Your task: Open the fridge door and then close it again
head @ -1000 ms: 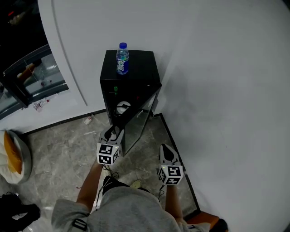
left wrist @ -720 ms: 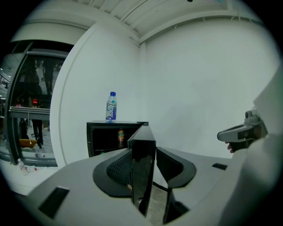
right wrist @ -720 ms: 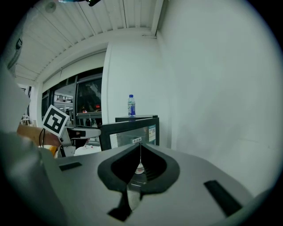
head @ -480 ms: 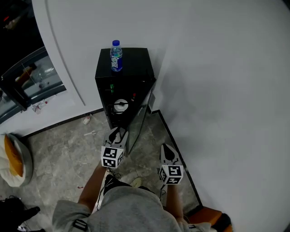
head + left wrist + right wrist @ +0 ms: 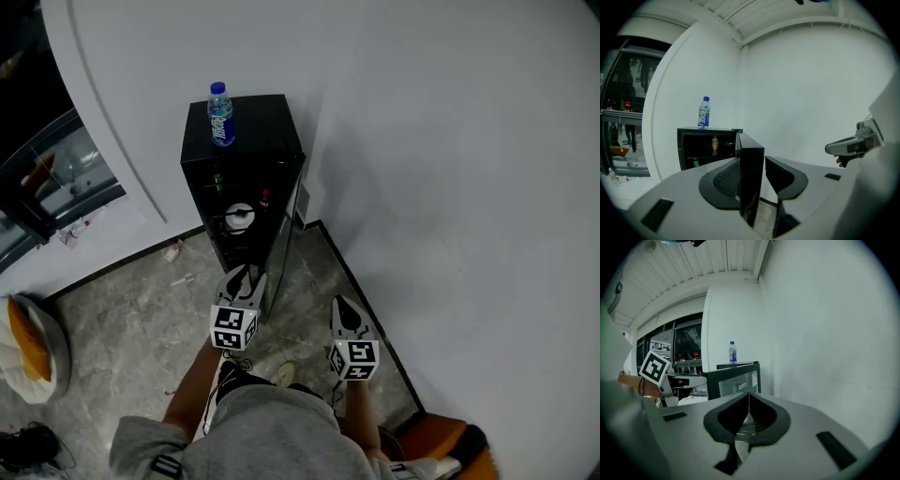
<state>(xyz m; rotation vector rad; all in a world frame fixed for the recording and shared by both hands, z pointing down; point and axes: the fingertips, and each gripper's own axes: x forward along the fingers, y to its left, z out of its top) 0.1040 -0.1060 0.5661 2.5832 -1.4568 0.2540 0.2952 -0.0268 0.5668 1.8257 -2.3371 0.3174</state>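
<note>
The fridge door stands open and edge-on to me. Its upright free edge sits between the jaws of my left hand-held gripper, which have just been closing and pinch it. My right hand-held gripper, jaws together and empty, hangs lower right, apart from the door. The fridge lies up-frame, so I judge closing means swinging up and left.

**Glossy black fridge on polished, veined stone floor**
Its door shows a reflective, glass-like front; the bottle is clear plastic, the white wall smooth and matt.
</note>
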